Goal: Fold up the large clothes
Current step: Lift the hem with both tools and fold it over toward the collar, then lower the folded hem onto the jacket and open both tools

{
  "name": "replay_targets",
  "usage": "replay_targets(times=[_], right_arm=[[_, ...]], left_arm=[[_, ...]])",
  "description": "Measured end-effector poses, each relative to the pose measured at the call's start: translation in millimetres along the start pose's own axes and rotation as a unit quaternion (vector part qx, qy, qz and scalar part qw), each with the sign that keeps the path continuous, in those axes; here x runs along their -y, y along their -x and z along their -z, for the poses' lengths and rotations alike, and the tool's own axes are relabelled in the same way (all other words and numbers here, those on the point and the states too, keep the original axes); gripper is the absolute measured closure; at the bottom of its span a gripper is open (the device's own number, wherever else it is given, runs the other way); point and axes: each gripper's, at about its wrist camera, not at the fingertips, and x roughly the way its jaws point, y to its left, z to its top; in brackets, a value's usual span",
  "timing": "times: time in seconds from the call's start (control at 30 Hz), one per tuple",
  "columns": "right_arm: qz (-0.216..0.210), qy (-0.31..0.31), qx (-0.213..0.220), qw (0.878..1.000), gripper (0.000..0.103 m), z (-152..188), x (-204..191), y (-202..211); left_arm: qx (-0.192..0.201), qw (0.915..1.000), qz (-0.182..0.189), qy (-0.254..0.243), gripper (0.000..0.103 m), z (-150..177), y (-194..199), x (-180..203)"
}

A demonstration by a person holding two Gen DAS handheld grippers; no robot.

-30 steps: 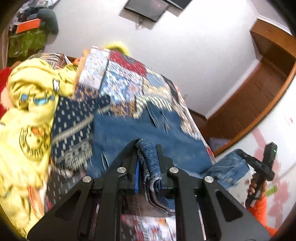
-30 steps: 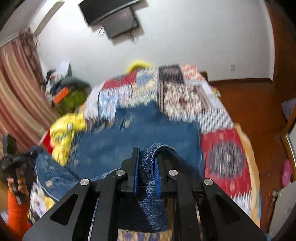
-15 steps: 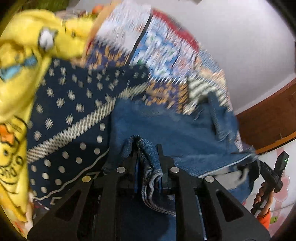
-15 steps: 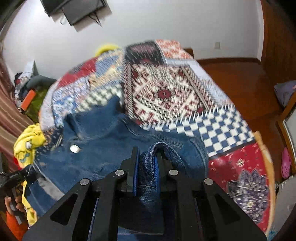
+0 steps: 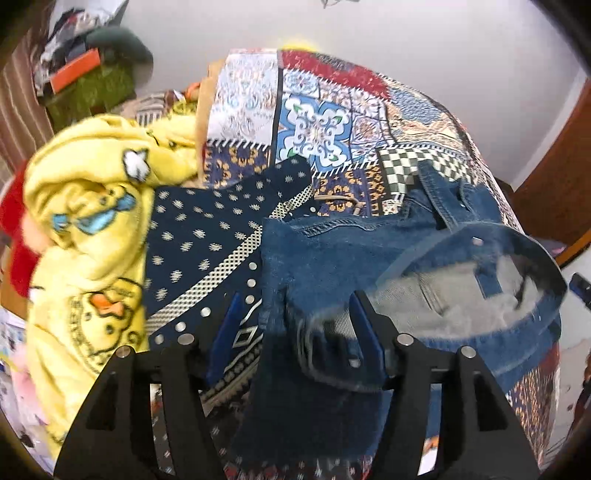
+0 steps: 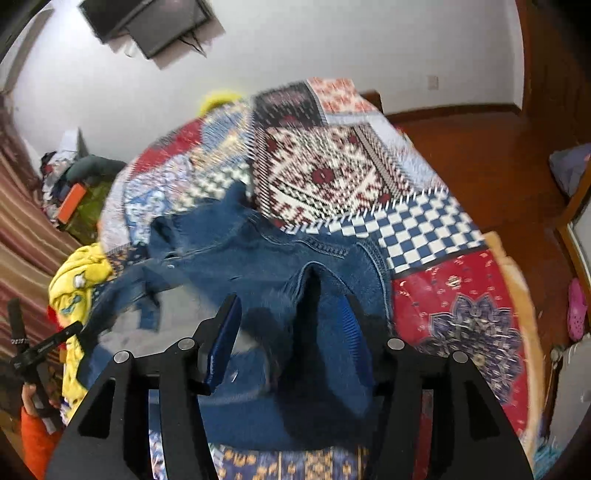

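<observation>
1. The left gripper [image 5: 293, 325] is sitting with its jaws spread wide, blue pads showing on both fingers, and nothing is pinched between them

2. A fold of the jacket [image 5: 332, 266] is lying loose in the gap between those left fingers, drooping toward the camera rather than being clamped

3. The right gripper [image 6: 288, 325] is standing wide apart too, blue pads exposed, and a ridge of denim is rising between its fingers without being squeezed

4. The jacket [image 6: 266, 266] is lying on the quilt [image 6: 332, 173], spread across the near half of the bed, with its collar end pointing toward the far wall

5. In the left view the jacket's hem is gaping toward the right, and the grey lining [image 5: 461, 295] is showing inside the opening

6. A metal button [image 5: 478, 242] is glinting on the band above that opening

7. A navy cloth [image 5: 207, 236] with pale dots is lying just beside the jacket on its left, touching its edge

8. A yellow blanket [image 5: 88, 229] with a duck print is bunching up further left, against the navy cloth

9. In the right view the left gripper [image 6: 26, 350] is peeking in at the lower left edge, held by a hand [image 6: 31, 398] in an orange sleeve

10. A dark screen [image 6: 147, 22] is hanging on the white wall beyond the bed
</observation>
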Motion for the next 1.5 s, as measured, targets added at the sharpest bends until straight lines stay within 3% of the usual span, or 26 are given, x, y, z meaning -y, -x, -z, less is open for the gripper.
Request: replay_targets(times=[0.23,0.47,0.57,0.63,0.77,0.97,1.17,1.27,1.37,1.4,1.43,1.5], right_arm=[[0.004,0.107,0.022,0.994,0.044,38.3,-37.4,37.8],[-0.019,0.162,-0.019,0.986,0.043,79.2,-68.3,7.8],[-0.019,0.182,-0.044,0.982,0.043,89.7,-78.8,-15.3],[-0.015,0.185,-0.053,0.981,0.043,91.2,-81.3,-30.7],[0.006,0.193,-0.045,0.980,0.043,83.4,-87.4,-54.7],[-0.006,0.158,-0.045,0.986,0.044,28.9,-88.6,-89.4],[0.035,0.109,0.031,0.993,0.044,-34.2,-83.6,-90.5],[0.038,0.095,0.059,0.993,0.043,-38.0,-86.2,-74.1],[0.055,0.131,0.112,0.984,0.043,-27.1,-98.2,-46.5],[0.050,0.136,0.122,0.982,0.041,-23.1,-99.4,-39.1],[0.042,0.140,0.121,0.982,0.031,-19.4,-100.7,-34.8],[0.017,0.144,0.102,0.984,0.026,-9.6,-101.6,-30.7]], left_arm=[[0.012,0.9971,0.029,-0.069,0.040,31.7,36.4,38.7],[-0.036,0.9915,0.074,-0.101,0.038,78.1,17.3,75.7],[-0.028,0.9911,0.041,-0.123,0.038,87.2,3.2,86.9],[-0.015,0.9901,0.032,-0.136,0.032,87.0,-3.1,91.1],[-0.007,0.9897,0.029,-0.140,0.032,67.4,-25.1,92.9],[-0.002,0.9930,-0.004,-0.118,0.032,1.6,-64.6,82.9],[0.030,0.9982,-0.033,-0.040,0.032,-52.7,-63.9,52.1],[0.055,0.9977,-0.022,-0.033,0.032,-57.5,-41.9,43.8],[0.068,0.9962,-0.015,-0.053,0.032,-47.9,-19.7,46.8],[0.068,0.9958,-0.011,-0.060,0.032,-44.2,-14.9,49.1],[0.067,0.9952,-0.003,-0.071,0.032,-36.2,-8.5,53.2],[0.062,0.9942,0.010,-0.087,0.032,-25.0,-3.0,59.6]])
